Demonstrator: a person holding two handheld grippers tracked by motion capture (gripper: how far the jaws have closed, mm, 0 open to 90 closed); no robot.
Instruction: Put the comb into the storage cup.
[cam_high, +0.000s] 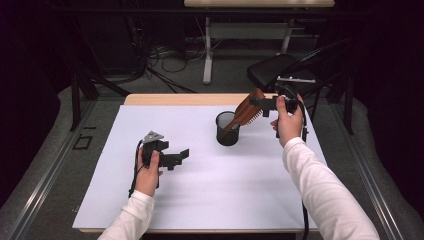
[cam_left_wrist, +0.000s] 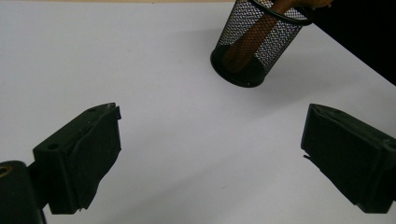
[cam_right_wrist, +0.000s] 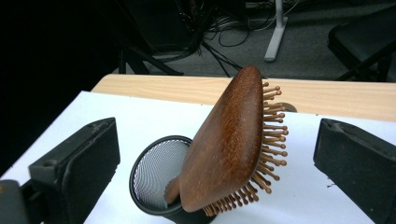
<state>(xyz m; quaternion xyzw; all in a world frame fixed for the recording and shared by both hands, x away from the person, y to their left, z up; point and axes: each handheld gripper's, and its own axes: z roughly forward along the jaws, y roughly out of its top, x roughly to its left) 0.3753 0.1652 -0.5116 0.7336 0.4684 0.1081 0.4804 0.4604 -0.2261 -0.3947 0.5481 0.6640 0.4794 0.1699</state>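
Note:
A brown wooden hairbrush (cam_high: 247, 110) stands with its handle down in a black mesh cup (cam_high: 227, 129) and leans up to the right. In the right gripper view the brush (cam_right_wrist: 229, 144) has its bristles facing right, above the cup (cam_right_wrist: 154, 173). My right gripper (cam_high: 261, 103) is open, one jaw on each side of the brush head (cam_right_wrist: 219, 140), with a gap on both sides. My left gripper (cam_high: 181, 156) hovers open over the white sheet, left of the cup (cam_left_wrist: 254, 46), with nothing between its jaws (cam_left_wrist: 210, 130).
A white sheet (cam_high: 210, 200) covers most of the wooden table, whose bare edge (cam_high: 180, 99) shows at the back. A black chair (cam_high: 280, 70) stands behind the table's right corner. Cables and a desk frame (cam_high: 207, 55) lie on the floor beyond.

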